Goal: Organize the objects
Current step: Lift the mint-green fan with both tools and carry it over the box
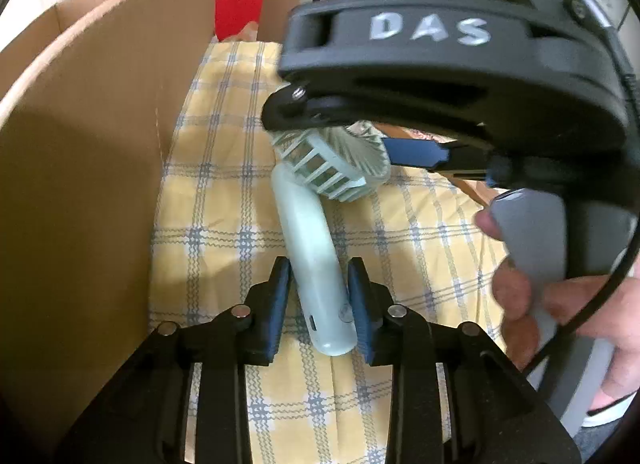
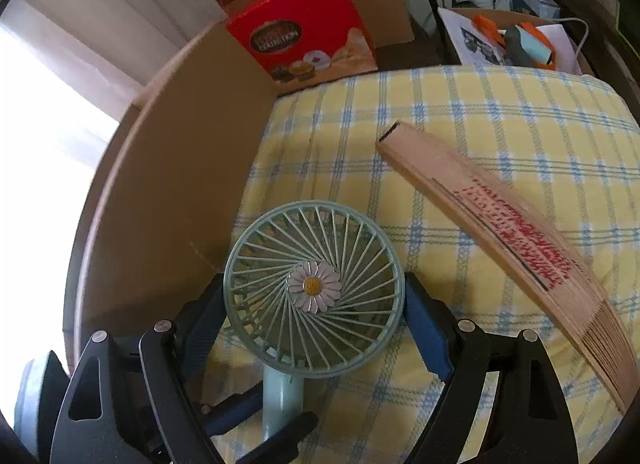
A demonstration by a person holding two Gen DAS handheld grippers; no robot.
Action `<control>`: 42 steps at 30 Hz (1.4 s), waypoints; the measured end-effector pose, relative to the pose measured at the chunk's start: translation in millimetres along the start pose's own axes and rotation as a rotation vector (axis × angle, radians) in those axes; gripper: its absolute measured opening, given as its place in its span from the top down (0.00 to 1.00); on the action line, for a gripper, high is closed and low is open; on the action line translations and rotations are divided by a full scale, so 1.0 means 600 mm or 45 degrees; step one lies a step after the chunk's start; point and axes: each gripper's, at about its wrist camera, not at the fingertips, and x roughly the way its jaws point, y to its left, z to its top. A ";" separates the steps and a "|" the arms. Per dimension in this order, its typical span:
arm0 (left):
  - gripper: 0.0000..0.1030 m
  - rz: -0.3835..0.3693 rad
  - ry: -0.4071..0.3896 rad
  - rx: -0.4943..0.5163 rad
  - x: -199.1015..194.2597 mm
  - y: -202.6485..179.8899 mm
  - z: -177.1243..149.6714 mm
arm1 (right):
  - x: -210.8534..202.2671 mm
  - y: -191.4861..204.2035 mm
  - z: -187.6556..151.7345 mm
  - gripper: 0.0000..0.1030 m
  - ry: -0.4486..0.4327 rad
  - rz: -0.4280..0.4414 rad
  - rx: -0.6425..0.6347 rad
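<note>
A mint-green handheld fan lies on the yellow plaid cloth (image 1: 400, 248). Its handle (image 1: 316, 264) sits between the blue pads of my left gripper (image 1: 318, 296), which touch it on both sides. Its round head with a daisy centre (image 2: 314, 284) sits between the blue pads of my right gripper (image 2: 316, 320), which close against its rim. In the left wrist view the right gripper body (image 1: 440, 76) hangs over the fan head (image 1: 336, 160). A folded wooden hand fan (image 2: 500, 240) lies on the cloth to the right.
A tall cardboard wall (image 1: 88, 152) stands close on the left. A red gift box (image 2: 304, 28) stands at the back beyond the cloth. A box of papers and orange-teal items (image 2: 520, 40) sits at the back right.
</note>
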 end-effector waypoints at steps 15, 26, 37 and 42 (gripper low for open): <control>0.77 -0.063 -0.178 0.012 -0.123 -0.003 0.014 | -0.158 0.101 0.012 0.17 -0.174 0.062 -0.125; 0.77 -0.030 -0.290 -0.036 -0.218 0.075 0.009 | -0.167 0.257 0.003 0.17 -0.178 0.143 -0.307; 0.77 -0.042 -0.245 -0.154 -0.228 0.201 -0.013 | -0.091 0.345 -0.018 0.18 -0.101 0.113 -0.411; 0.77 -0.069 -0.197 -0.177 -0.220 0.219 -0.038 | -0.056 0.357 -0.030 0.18 -0.049 0.069 -0.455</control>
